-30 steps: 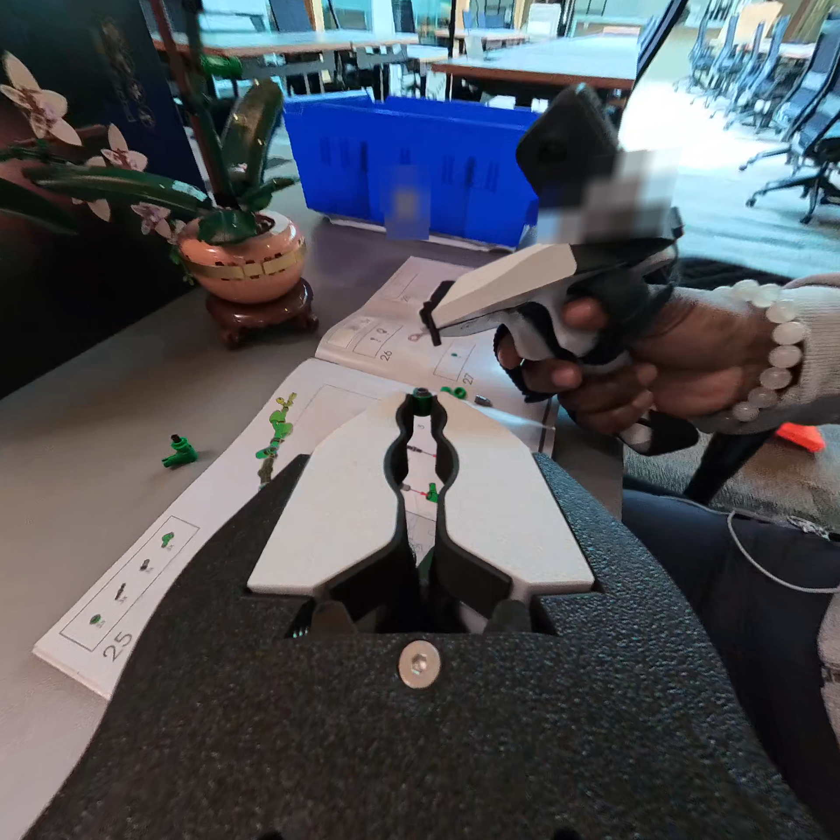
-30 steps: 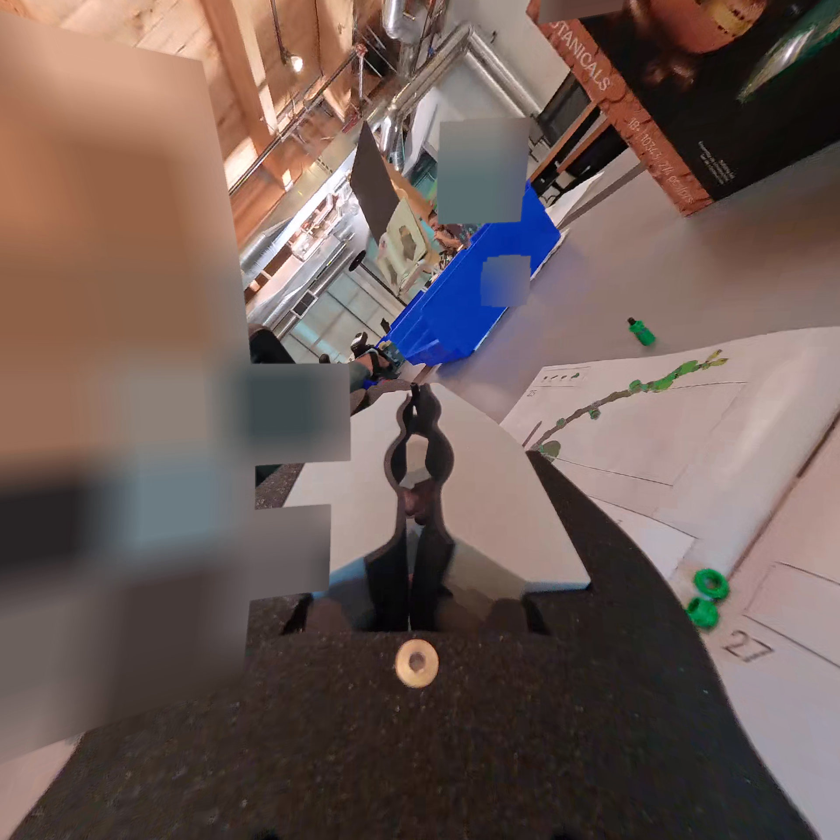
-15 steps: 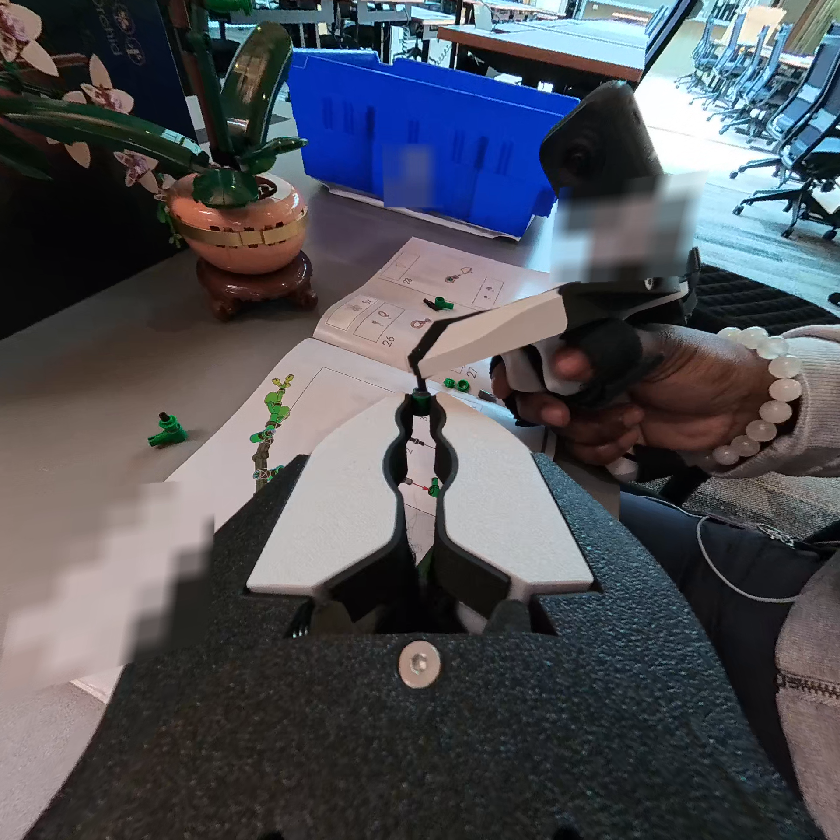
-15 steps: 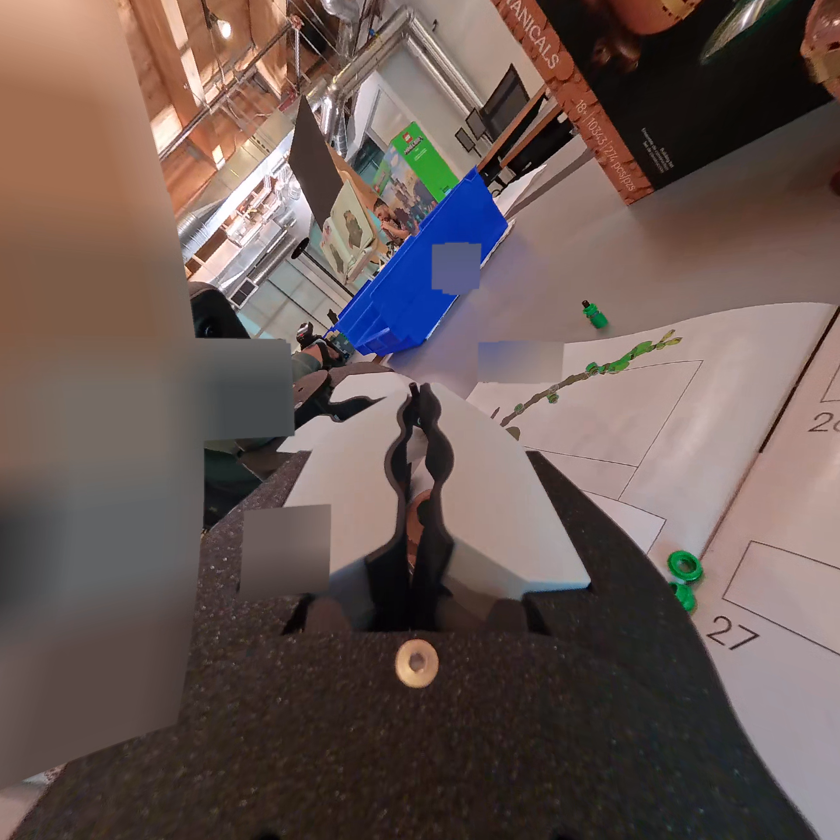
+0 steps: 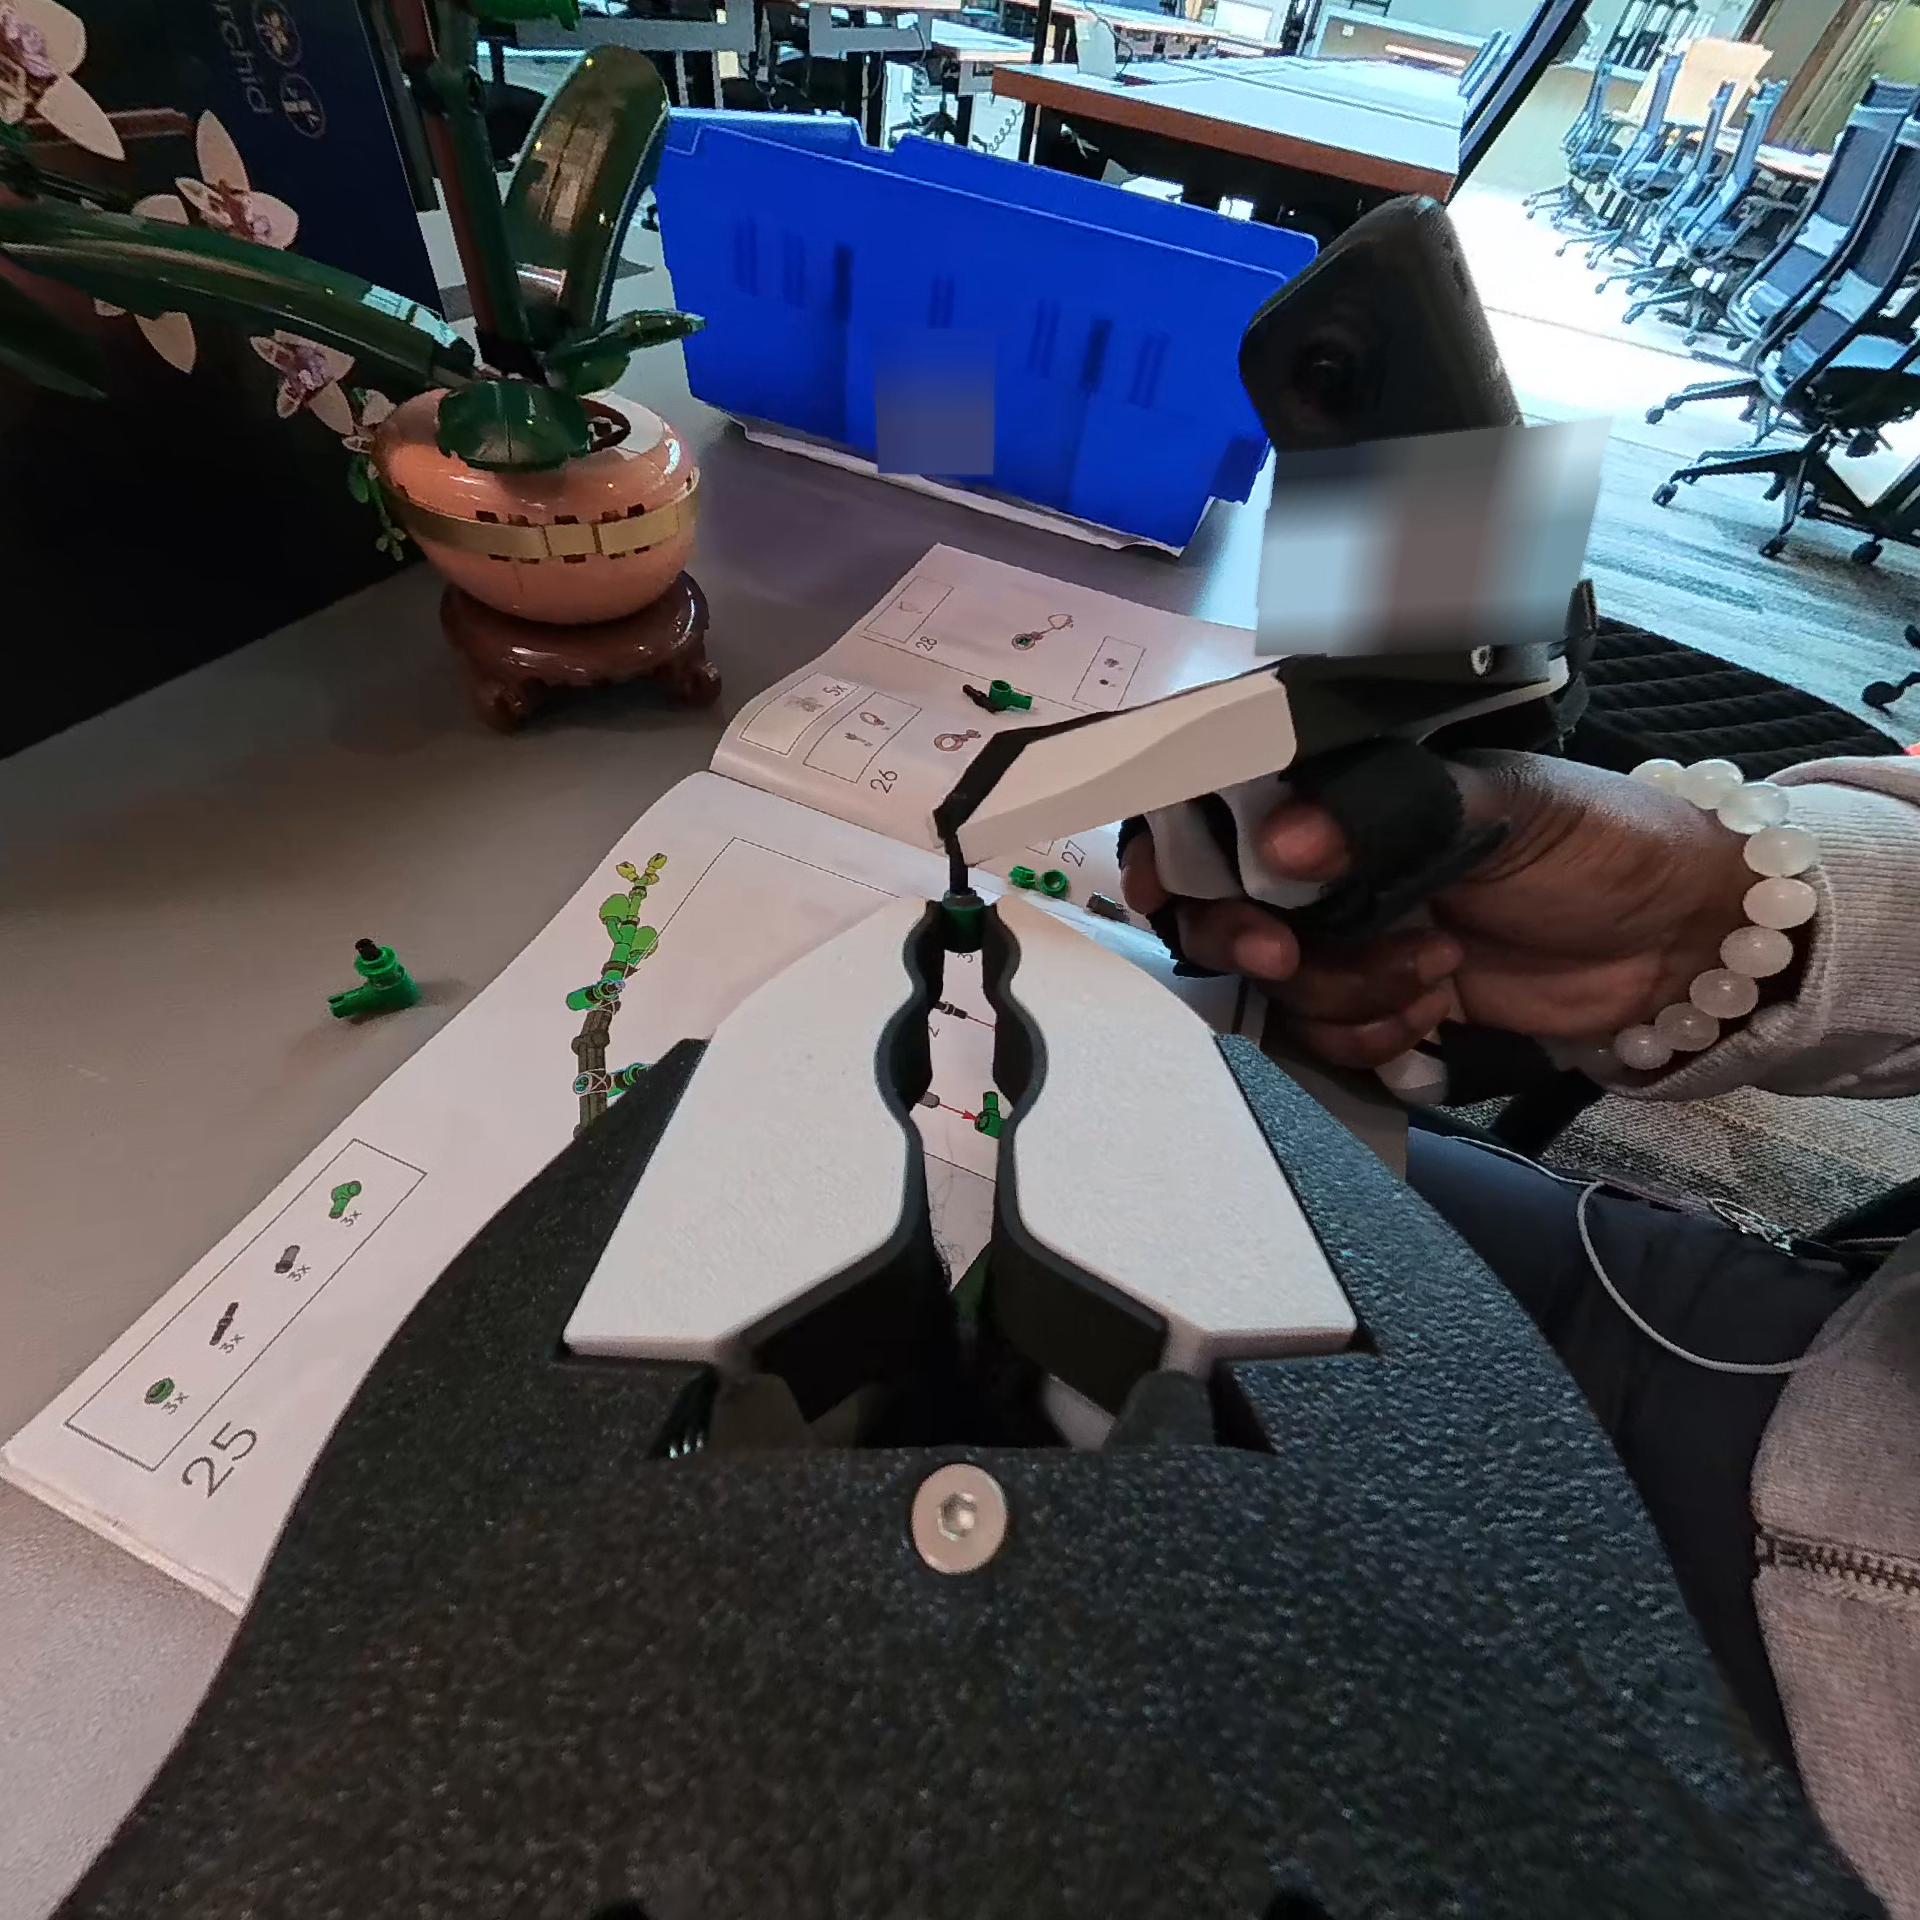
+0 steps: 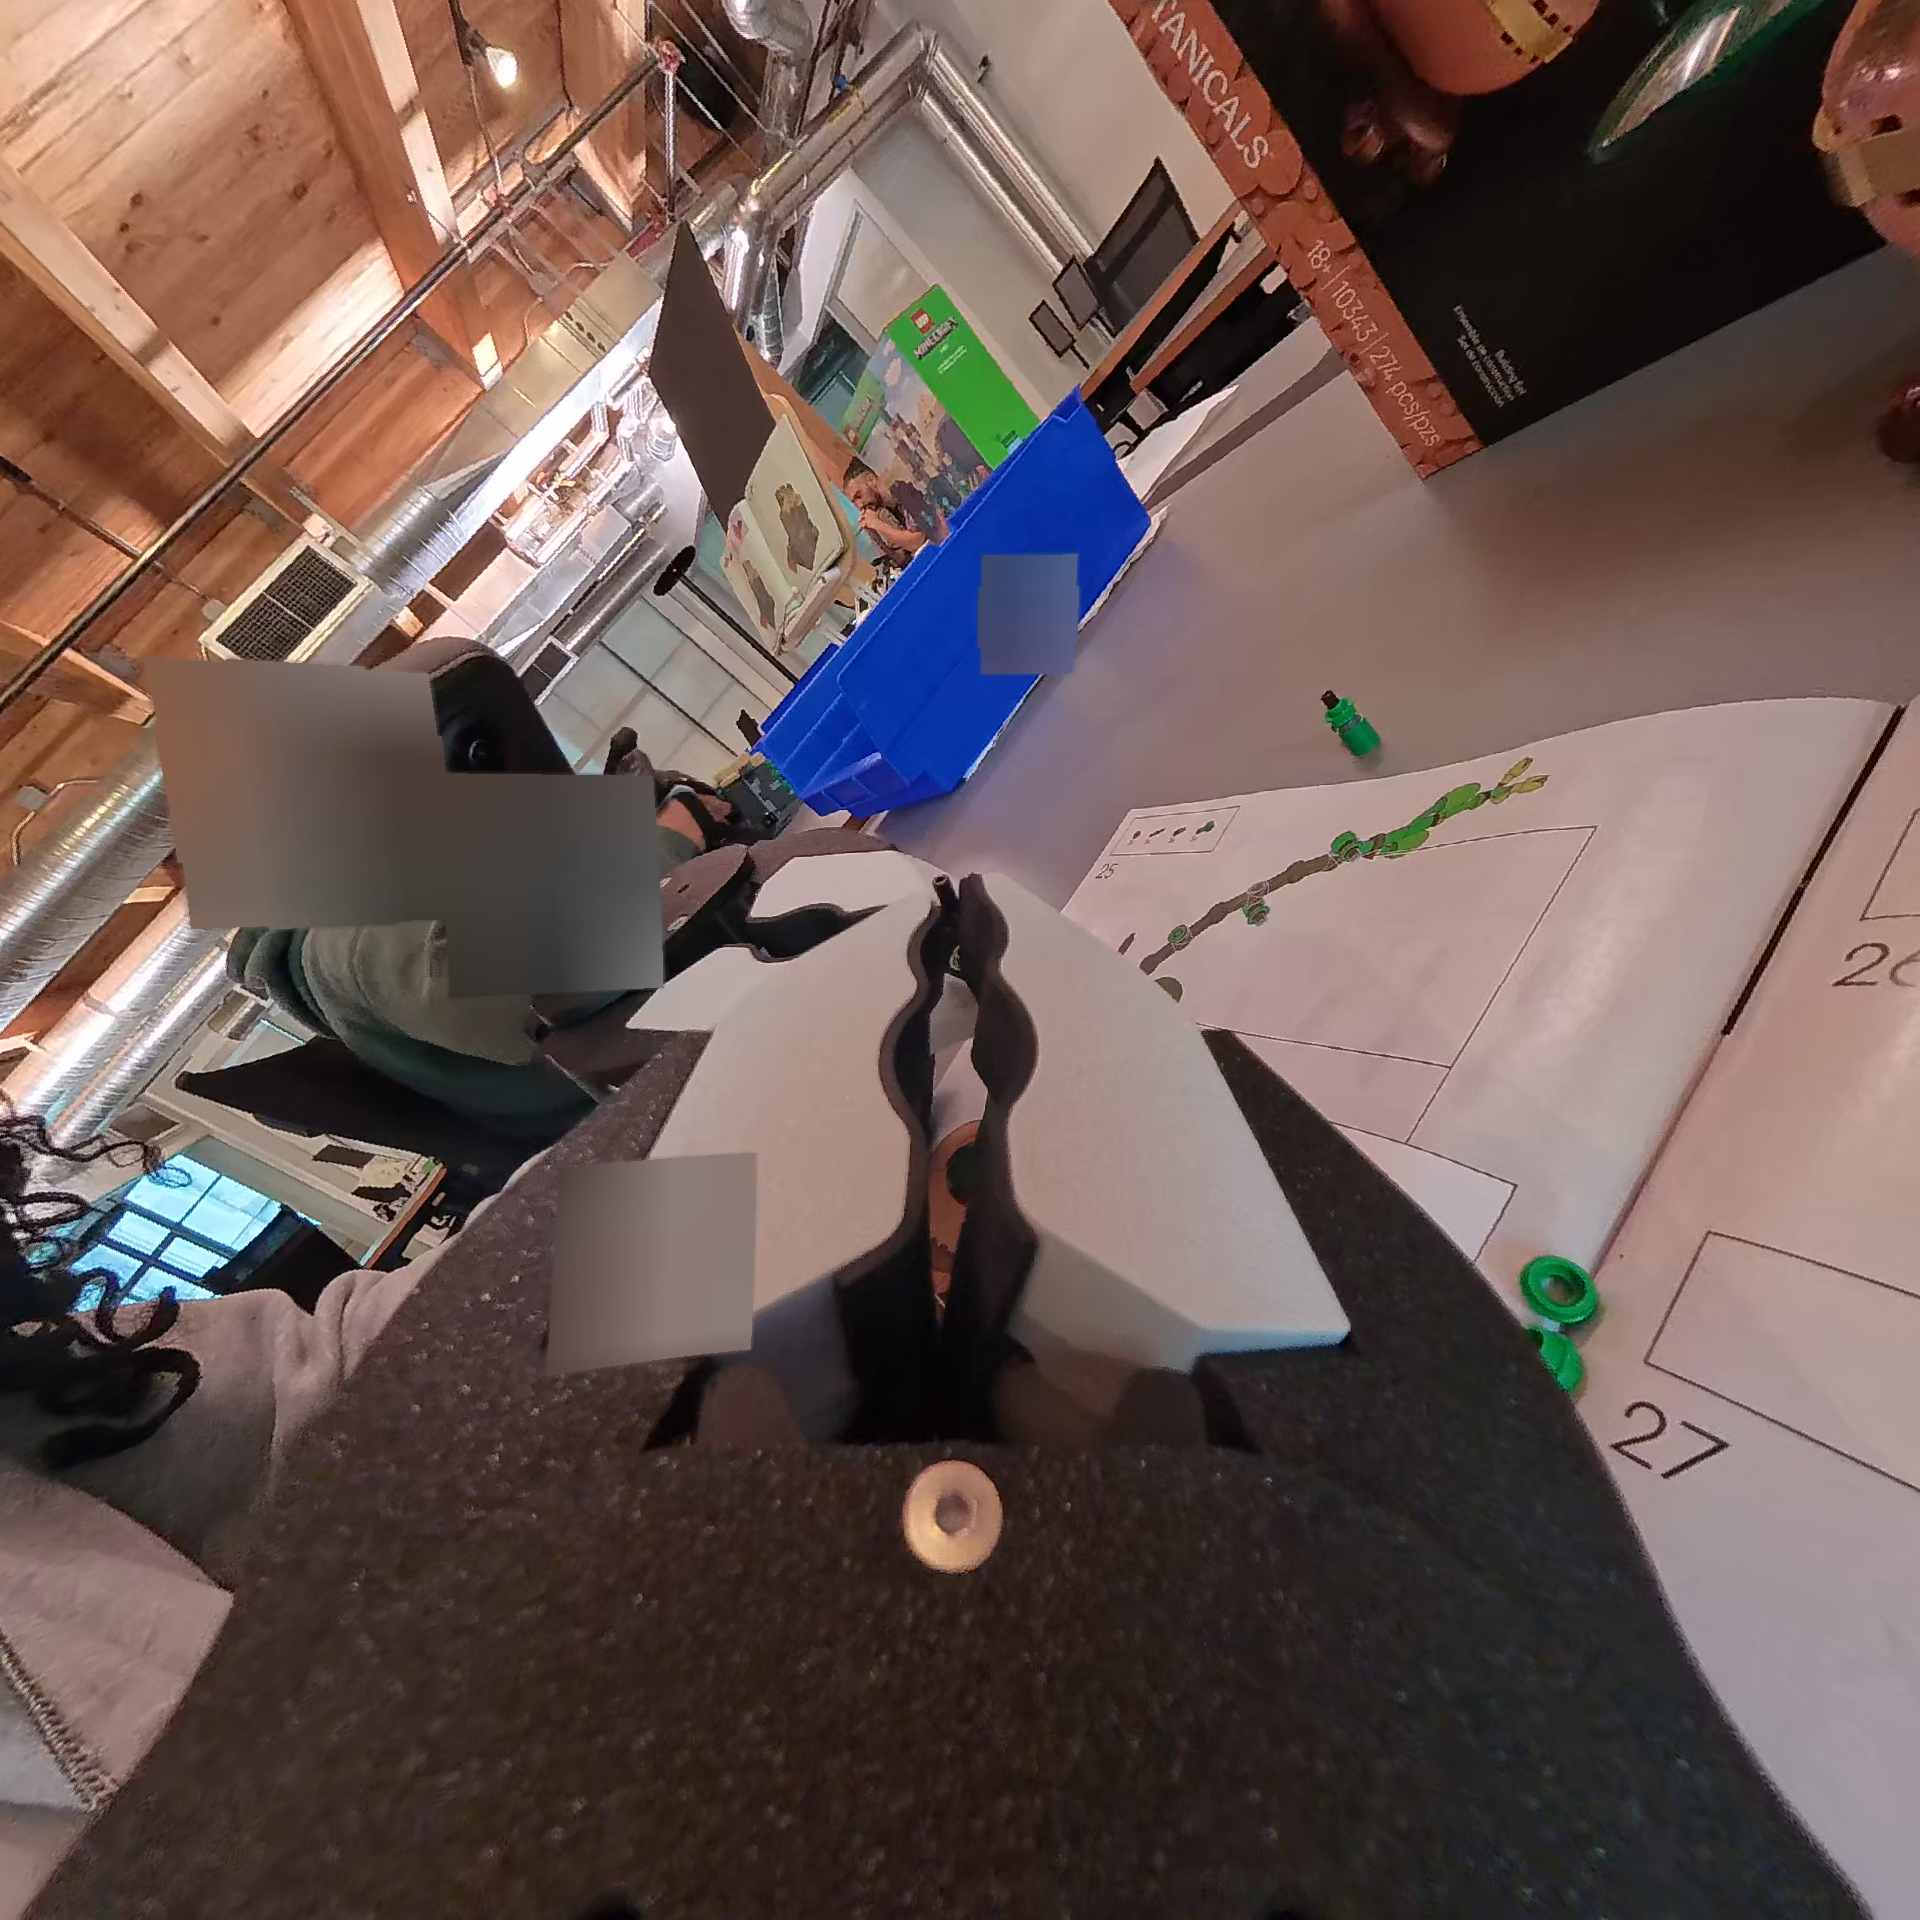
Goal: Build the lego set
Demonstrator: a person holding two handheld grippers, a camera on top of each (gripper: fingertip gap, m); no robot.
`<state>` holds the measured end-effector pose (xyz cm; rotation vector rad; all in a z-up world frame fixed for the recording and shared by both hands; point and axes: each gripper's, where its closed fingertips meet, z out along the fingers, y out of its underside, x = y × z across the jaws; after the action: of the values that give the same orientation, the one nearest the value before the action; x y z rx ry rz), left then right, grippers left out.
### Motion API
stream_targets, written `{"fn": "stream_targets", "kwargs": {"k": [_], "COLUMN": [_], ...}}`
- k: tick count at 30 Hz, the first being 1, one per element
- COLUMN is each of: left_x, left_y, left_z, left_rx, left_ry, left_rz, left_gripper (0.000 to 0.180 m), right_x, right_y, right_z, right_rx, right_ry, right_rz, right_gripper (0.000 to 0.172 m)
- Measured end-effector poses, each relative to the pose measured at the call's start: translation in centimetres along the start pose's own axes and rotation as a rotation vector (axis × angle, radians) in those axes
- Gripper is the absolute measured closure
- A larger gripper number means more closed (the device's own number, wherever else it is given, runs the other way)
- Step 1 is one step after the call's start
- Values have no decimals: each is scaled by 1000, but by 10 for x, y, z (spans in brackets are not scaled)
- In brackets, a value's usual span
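Observation:
My left gripper (image 5: 961, 927) is shut on a small green round piece (image 5: 962, 923), pinched upright between its fingertips above the open instruction booklet (image 5: 727, 935). My right gripper (image 5: 951, 826), held by a hand, comes in from the right and is shut on a thin black pin (image 5: 957, 875). The pin's lower end meets the top of the green piece. In the right wrist view the right gripper (image 6: 954, 902) pinches the black pin (image 6: 943, 891) at its tips, and the left gripper's white finger (image 6: 831, 883) lies just behind.
A pink brick-built orchid pot (image 5: 535, 509) and a blue bin (image 5: 935, 343) stand at the back. Loose green pieces lie about: an elbow piece (image 5: 372, 982) on the table, one (image 5: 1000, 698) on the booklet, and two rings (image 6: 1556, 1294). A dark box (image 6: 1558, 208) stands far right. The tips of both grippers are at nearly the same place.
My right gripper has come down and left until its black pin meets the green piece held in my left gripper. Both grasps stayed shut.

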<state>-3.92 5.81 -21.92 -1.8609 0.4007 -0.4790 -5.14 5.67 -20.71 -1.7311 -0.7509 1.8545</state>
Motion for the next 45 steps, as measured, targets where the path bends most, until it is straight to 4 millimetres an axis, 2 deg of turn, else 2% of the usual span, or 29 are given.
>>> {"fn": "stream_targets", "kwargs": {"k": [14, 20, 25, 33, 36, 38, 40, 41, 43, 45], "left_x": [1, 7, 5, 4, 1, -2, -5, -7, -11, -16], "left_y": [0, 3, -1, -3, -2, -3, -1, 0, 1, 1], "left_z": [-1, 3, 0, -2, -2, -3, -6, -7, -11, -15], "left_rx": [2, -27, 7, 23, 21, 23, 10, 1, -6, -7], "left_ry": [7, 0, 11, 13, -5, -8, -13, -17, -31, -51], "left_rz": [5, 69, 36, 20, 11, -10, -26, -28, -34, -39], "left_gripper": [175, 175, 175, 174, 175, 174, 174, 174, 174, 174], "right_x": [-1, -1, -4, 1, -2, -7, -9, -3, 22, 36], "right_y": [2, 9, 5, 3, -12, -14, 0, 10, 19, 24], "right_z": [-2, -2, -2, -3, -9, -13, -24, -32, -47, -49], "right_rx": [-18, -67, -24, -40, -41, -199, -479, -656, -951, -1162], "right_ry": [-5, 6, 0, -11, -67, -89, -87, -65, 49, 96], "right_rz": [-9, -32, -49, 42, 115, 75, -143, -297, -618, -838], "right_gripper": [170, 172, 172, 172, 167, 162, 157, 155, 150, 149]}}
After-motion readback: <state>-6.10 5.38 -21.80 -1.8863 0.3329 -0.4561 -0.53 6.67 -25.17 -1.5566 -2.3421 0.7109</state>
